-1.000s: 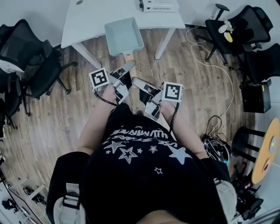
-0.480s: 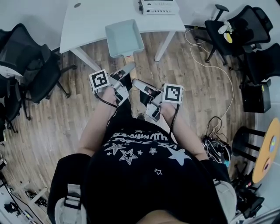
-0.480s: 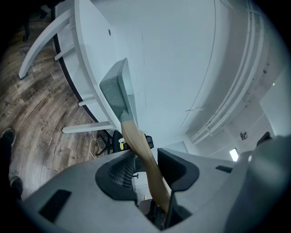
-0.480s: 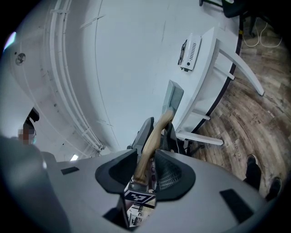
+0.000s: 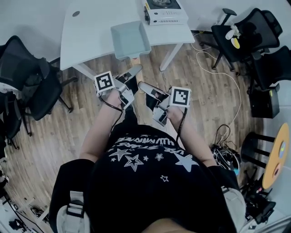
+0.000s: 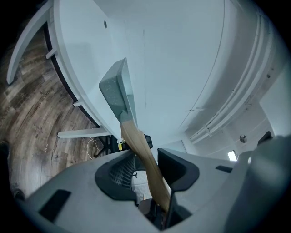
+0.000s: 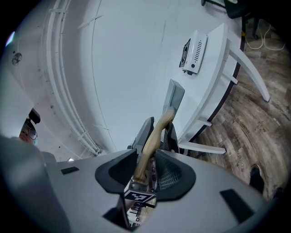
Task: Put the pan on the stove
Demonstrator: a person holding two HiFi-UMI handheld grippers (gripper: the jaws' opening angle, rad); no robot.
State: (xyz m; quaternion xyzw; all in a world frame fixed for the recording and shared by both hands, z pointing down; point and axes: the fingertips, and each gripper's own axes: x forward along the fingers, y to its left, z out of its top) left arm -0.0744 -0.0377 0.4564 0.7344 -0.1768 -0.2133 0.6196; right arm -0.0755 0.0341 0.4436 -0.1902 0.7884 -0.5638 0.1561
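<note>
A square grey-blue pan (image 5: 130,40) with a wooden handle hangs in the air over the front edge of the white table (image 5: 91,32). Both grippers hold its handle. My left gripper (image 5: 132,74) grips nearer the pan, my right gripper (image 5: 143,86) farther back. In the left gripper view the handle (image 6: 142,154) runs between the jaws up to the pan (image 6: 117,91). The right gripper view shows the handle (image 7: 152,136) clamped between the jaws, the pan (image 7: 174,96) beyond. The white stove (image 5: 164,11) stands at the table's far right; it also shows as a white box, the stove (image 7: 193,52).
Black office chairs stand at the left (image 5: 27,86) and at the upper right (image 5: 254,27). Cables (image 5: 218,68) trail over the wooden floor on the right. A table leg (image 5: 170,48) slants down under the stove's end.
The table and stove have slid lower in the head view, so more of the stove shows. The pan has stayed in both grippers, now lying farther over the table.
</note>
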